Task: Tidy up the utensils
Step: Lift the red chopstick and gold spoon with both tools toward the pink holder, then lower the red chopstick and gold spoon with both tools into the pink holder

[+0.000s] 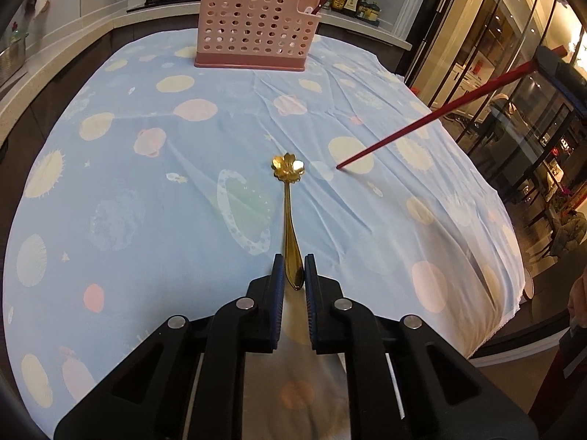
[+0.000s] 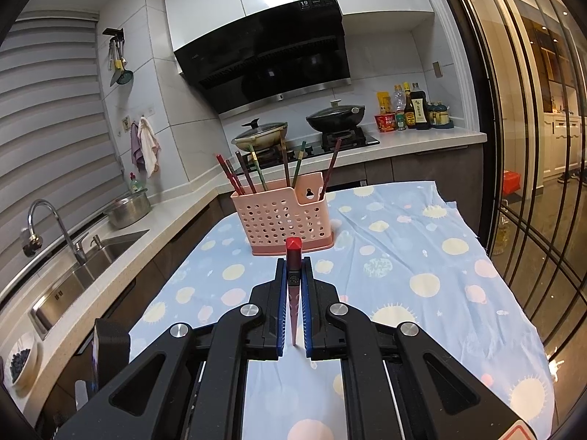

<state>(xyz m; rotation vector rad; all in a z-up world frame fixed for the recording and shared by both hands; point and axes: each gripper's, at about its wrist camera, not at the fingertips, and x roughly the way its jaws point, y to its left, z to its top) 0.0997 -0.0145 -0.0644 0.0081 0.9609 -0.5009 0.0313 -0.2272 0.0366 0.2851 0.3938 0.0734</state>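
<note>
The pink utensil holder (image 2: 284, 216) stands at the far end of the blue patterned cloth (image 1: 146, 220), with chopsticks standing in it. Well on the near side of the holder, the left gripper (image 1: 293, 267) pinches the handle end of a gold flower spoon (image 1: 290, 198). The right gripper (image 2: 293, 275), clamped tight, holds a red chopstick (image 2: 293, 256) on the holder's near side.

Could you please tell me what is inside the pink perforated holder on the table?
The pink holder holds several chopsticks standing up, one in its smaller side pocket. Their lower ends, and anything lying at the bottom, are hidden by its walls.
</note>
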